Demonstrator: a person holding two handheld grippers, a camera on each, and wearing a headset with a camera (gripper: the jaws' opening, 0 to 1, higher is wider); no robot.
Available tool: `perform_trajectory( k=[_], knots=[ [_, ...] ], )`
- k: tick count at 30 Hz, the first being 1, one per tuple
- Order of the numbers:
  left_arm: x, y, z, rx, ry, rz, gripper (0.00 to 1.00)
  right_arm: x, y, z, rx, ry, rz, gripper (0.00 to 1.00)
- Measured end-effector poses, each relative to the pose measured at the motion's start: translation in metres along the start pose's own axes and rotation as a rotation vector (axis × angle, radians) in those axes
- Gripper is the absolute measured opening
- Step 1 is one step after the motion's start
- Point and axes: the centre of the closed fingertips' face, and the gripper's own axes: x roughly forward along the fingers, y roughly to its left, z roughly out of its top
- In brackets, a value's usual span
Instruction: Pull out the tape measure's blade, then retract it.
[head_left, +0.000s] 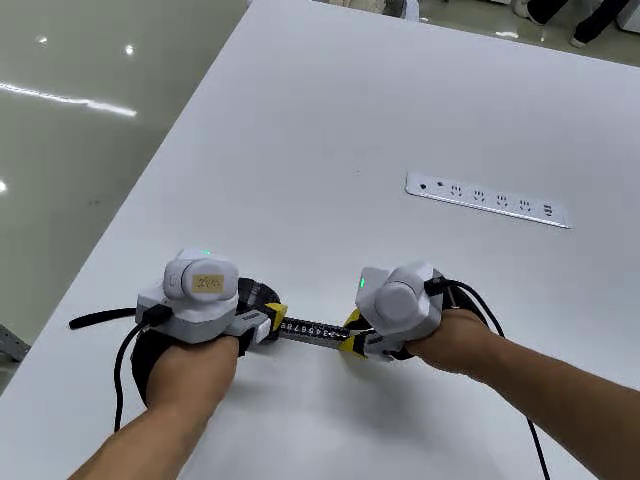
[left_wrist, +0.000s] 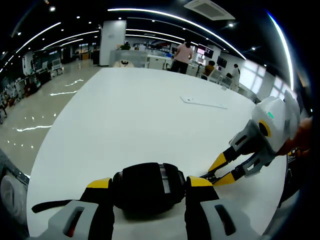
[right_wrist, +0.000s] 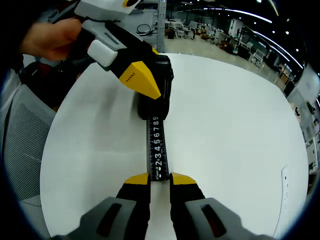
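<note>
left gripper (left_wrist: 150, 183) clamped, right gripper (right_wrist: 160, 179) pinched closed

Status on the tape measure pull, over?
Left gripper shut on tape measure case. Right gripper shut on blade, short length out. Power strip far off, nothing in the way.

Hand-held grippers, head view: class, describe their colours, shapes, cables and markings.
Both the left hand-held gripper and right hand-held gripper have rounded white housings, grey jaws tipped in yellow, and trailing black cables. The left one carries a yellow label; each shows a small green light.
</note>
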Motion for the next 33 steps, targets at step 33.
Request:
perform_trajectory(
  k=[33],
  knots=[
    [0.001, 0.001, 0.0, 0.002, 0.0, 0.001, 0.53, 0.015, 0.002, 0.024, 0.003, -0.012, 0.0, 0.13]
  ],
)
